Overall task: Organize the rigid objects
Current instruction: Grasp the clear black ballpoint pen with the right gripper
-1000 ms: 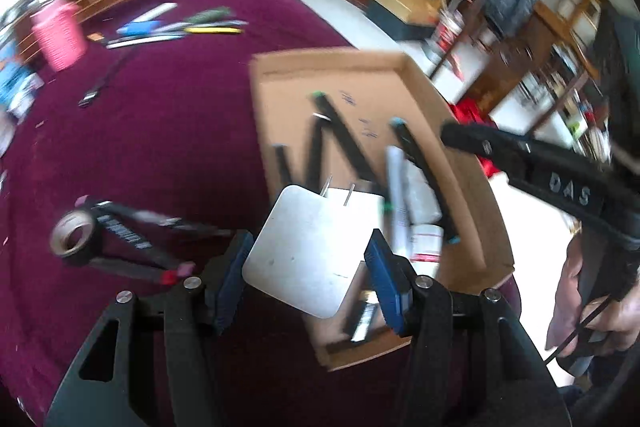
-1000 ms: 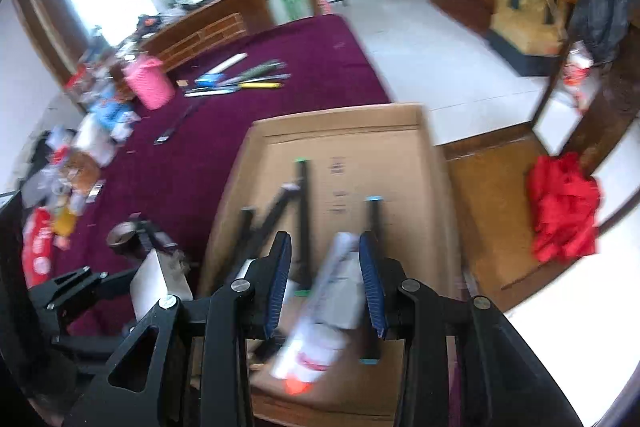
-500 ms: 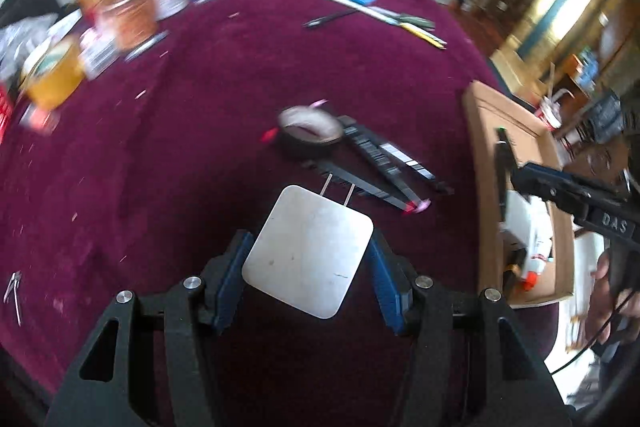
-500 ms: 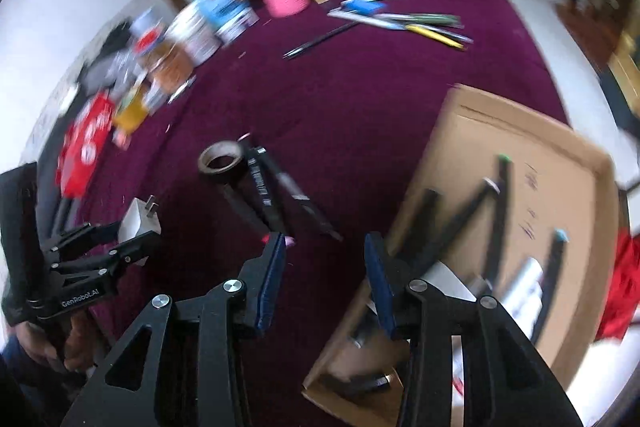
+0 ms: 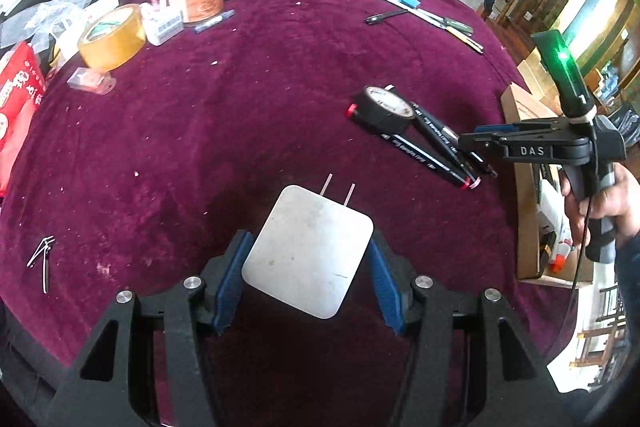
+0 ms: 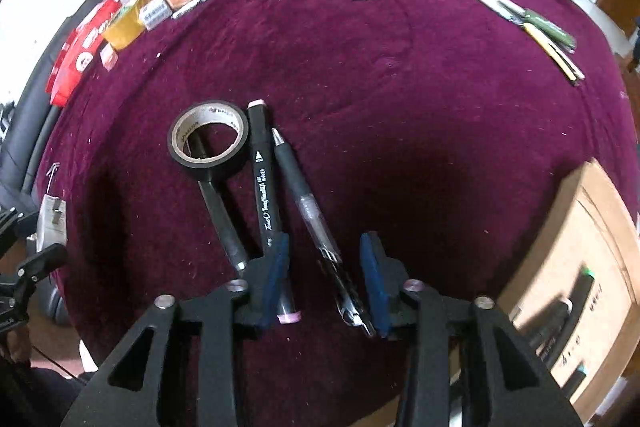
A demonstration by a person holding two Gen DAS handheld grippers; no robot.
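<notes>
Our left jaws are clamped on the white charger [image 5: 308, 251], blue pads pressed to its two flat sides, prongs pointing away from us, over bare maroon surface [image 5: 248, 99]. Our right jaws stand apart and have just been closing in; the gel pen [image 6: 310, 211] lies in the gap between them, with neither pad pressing on it yet. Just left of it lies the black marker [image 6: 264, 179], whose pink-capped end passes under the left pad, and beyond that the black tape roll [image 6: 209, 139] sits over a second marker [image 6: 219, 211].

We judge the pen light, stiff and smooth, so it may roll or swivel if pinched near an end; the place to take it is mid-barrel, jaws square across it and clear of the neighbouring marker. The charger is a hard, slick block, and the grip across its flat faces looks sound. The cardboard tray [image 6: 600, 227] waits at the right edge of the surface, already holding several pens.
</notes>
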